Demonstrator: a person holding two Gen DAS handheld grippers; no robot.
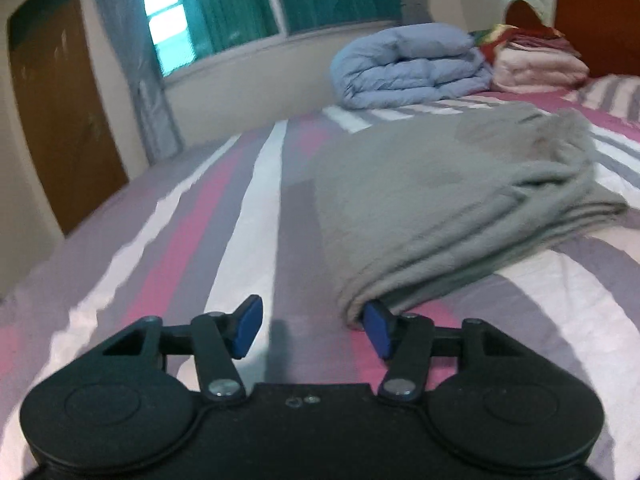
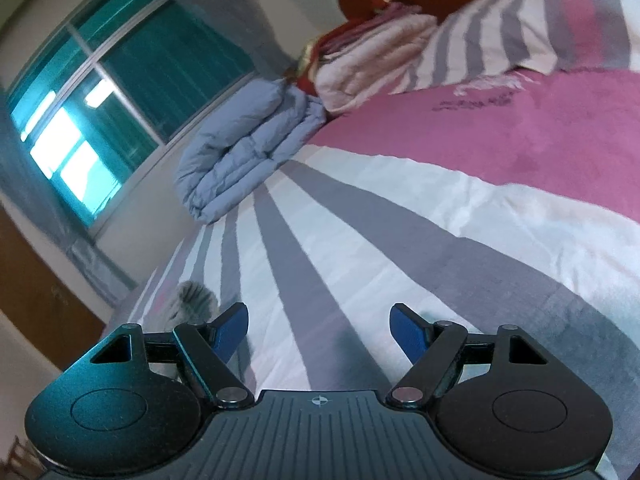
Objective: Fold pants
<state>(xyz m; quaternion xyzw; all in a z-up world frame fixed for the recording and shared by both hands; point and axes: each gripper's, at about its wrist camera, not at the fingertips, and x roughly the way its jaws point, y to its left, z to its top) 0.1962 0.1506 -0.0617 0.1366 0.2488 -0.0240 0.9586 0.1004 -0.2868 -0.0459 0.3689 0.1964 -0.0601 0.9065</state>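
My left gripper (image 1: pixel 314 330) gapes wide, empty, its right pad touching the near edge of the folded grey pants (image 1: pixel 448 200) on the bed (image 1: pixel 240 220) at two o'clock — a careless nudge could undo the fold — right gripper (image 2: pixel 320 332) also wide, empty.

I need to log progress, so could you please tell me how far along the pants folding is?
Mostly done, it seems: the grey pants lie on the striped bedsheet as a stacked, layered bundle. Nothing is in hand: the left gripper is open, one fingertip touching the bundle's near corner, and the right gripper is open over bare sheet. What is left may be only a final tidy or another fold.
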